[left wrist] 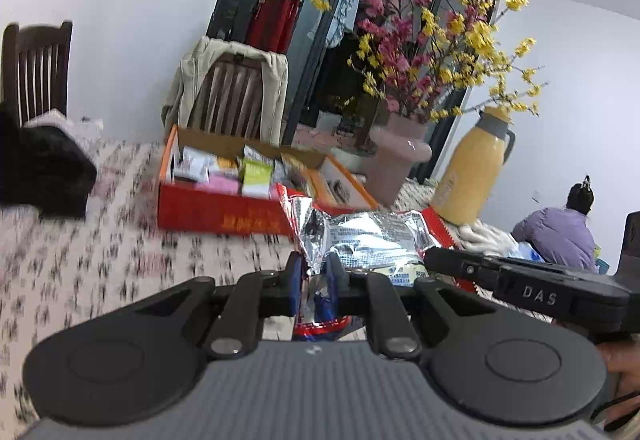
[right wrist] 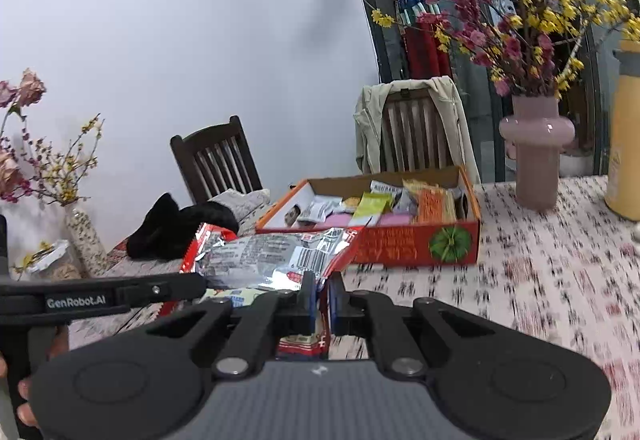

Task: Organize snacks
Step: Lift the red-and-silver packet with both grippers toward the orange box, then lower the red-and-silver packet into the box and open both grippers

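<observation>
A silver and red snack bag (left wrist: 368, 236) hangs between my two grippers above the tablecloth. My left gripper (left wrist: 314, 268) is shut on its left end. My right gripper (right wrist: 322, 290) is shut on the other end of the same bag (right wrist: 272, 254). The right gripper's arm (left wrist: 520, 280) shows at the right of the left wrist view, and the left gripper's arm (right wrist: 100, 298) at the left of the right wrist view. Behind the bag stands an open red cardboard box (left wrist: 216, 211) holding several small snack packets (left wrist: 256, 173); it also shows in the right wrist view (right wrist: 416, 244).
A pink vase (right wrist: 536, 151) of yellow and pink blossoms and a yellow thermos (left wrist: 472, 171) stand right of the box. Black cloth (right wrist: 176, 224) lies left of it. Two wooden chairs (right wrist: 216, 159) stand behind the table. A small flower vase (right wrist: 82, 232) is far left.
</observation>
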Demonstrator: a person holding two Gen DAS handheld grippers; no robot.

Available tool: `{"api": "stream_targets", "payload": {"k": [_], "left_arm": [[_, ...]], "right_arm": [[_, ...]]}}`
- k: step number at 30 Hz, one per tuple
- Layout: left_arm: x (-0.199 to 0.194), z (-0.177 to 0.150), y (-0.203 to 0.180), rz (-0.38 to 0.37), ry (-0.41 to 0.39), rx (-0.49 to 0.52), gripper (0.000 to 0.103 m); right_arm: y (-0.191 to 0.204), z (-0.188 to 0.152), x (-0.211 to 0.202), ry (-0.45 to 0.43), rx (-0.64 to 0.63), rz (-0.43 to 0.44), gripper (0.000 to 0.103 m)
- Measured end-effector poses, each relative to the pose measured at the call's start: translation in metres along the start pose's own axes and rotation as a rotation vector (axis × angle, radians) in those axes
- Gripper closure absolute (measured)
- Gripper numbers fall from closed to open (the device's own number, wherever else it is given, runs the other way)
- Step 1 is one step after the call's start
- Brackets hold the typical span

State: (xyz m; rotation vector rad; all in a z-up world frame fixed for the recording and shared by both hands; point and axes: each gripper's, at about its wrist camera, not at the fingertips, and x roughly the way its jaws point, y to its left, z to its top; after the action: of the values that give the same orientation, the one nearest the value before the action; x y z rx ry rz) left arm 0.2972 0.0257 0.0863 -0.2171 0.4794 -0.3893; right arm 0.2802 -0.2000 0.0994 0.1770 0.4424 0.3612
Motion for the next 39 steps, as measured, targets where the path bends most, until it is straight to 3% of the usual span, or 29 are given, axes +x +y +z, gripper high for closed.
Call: {"api": "stream_targets", "payload": {"k": [13,19,24,30,33,39], "left_arm": [[0.083,0.082,0.026,0.030,-0.076,0.039,0.090],[0.147,0.103,0.053,0.045,-0.057,-0.030,0.090],[0.199,0.101,0.079,0.073,0.003,-0.068,0.090],[0.245,0.073,0.096,0.123,0.122,-0.085,0.090],[0.253,0.062,0.099,0.132,0.160,-0.093,0.090],[0.252,0.056,0.093,0.155,0.153,-0.034,0.085]], "right_arm": [[-0.028,0.074,0.096,-0.072,0.002,-0.002,0.097],[-0.054,0.098,0.159,-0.079,0.042,-0.020,0.097],[-0.075,0.095,0.215,-0.010,0.085,-0.036,0.097],[-0.089,0.070,0.268,0.112,0.085,-0.080,0.097],[-0.096,0.061,0.278,0.163,0.098,-0.093,0.097],[-0.096,0.052,0.279,0.184,0.108,-0.095,0.093]]}}
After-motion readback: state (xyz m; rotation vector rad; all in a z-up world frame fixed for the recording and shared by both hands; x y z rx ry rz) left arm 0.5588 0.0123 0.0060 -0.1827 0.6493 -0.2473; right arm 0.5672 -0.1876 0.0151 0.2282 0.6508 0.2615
